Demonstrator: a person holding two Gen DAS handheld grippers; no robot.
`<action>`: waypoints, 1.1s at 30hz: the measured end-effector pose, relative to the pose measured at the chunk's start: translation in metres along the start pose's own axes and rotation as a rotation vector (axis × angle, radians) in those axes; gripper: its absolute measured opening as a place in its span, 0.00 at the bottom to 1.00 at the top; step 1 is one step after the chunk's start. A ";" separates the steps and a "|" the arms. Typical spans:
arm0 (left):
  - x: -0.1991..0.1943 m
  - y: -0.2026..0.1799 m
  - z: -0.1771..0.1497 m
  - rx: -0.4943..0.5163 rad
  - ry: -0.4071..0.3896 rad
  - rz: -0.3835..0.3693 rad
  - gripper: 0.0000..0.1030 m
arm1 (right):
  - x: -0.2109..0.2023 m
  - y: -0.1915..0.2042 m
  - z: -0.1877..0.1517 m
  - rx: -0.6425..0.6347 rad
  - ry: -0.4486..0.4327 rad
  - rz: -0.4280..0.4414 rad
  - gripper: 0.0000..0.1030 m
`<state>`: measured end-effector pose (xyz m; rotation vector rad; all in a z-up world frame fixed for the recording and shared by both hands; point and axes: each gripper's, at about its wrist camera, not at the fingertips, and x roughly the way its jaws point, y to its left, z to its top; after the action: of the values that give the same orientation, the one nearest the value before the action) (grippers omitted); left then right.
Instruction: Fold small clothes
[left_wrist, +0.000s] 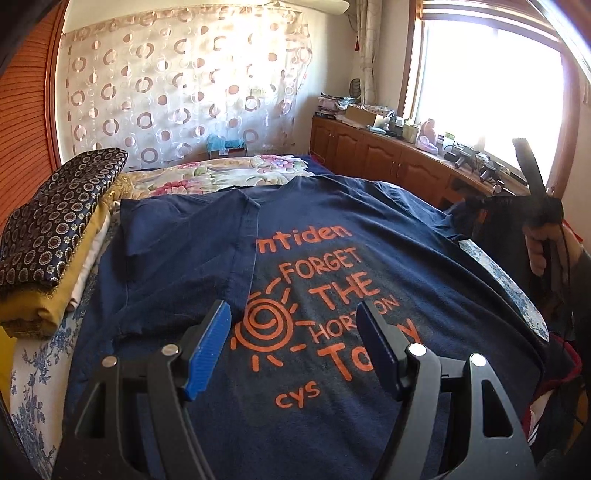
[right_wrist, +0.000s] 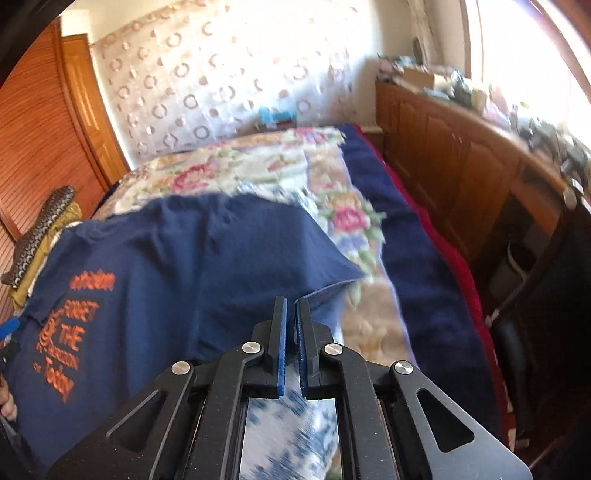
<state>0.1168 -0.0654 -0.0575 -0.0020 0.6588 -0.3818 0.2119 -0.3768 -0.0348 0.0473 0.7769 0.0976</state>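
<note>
A dark blue cotton T-shirt with orange letters and an orange sun (left_wrist: 295, 280) lies spread out on the bed with the flowery cover (left_wrist: 33, 373), print side up. One side of the shirt looks folded in already: its left sleeve part (left_wrist: 173, 251) lies flat over the body, with a straight edge running down beside the print. The other side does not look folded yet.

The left gripper (left_wrist: 295, 347) hangs above the print with its jaws wide apart, holding nothing. The right gripper (right_wrist: 291, 332) is at the shirt's right edge. Its jaws are pressed almost together, and the right sleeve hem (right_wrist: 325, 291) seems to be pinched between them, but the right wrist view is blurry, so I am not sure.

So the job looks about a third done. I think the right side must come over next, and then the shirt gets folded up from the bottom.

Beside the shirt sits a stack of folded cloths, dark patterned on top and mustard yellow under it (left_wrist: 55, 236). No box or basket for the clothes shows here.
</note>
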 end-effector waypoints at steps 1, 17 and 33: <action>-0.001 -0.001 0.000 0.000 -0.003 0.000 0.69 | -0.001 0.008 0.007 -0.019 -0.015 0.004 0.02; -0.019 0.001 -0.003 0.011 -0.045 0.032 0.69 | 0.011 0.151 0.012 -0.330 -0.015 0.167 0.21; -0.024 -0.001 -0.011 -0.005 -0.050 0.017 0.69 | 0.060 0.038 0.010 -0.044 0.092 -0.032 0.46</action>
<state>0.0926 -0.0569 -0.0519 -0.0111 0.6096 -0.3624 0.2590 -0.3328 -0.0665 -0.0110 0.8668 0.0869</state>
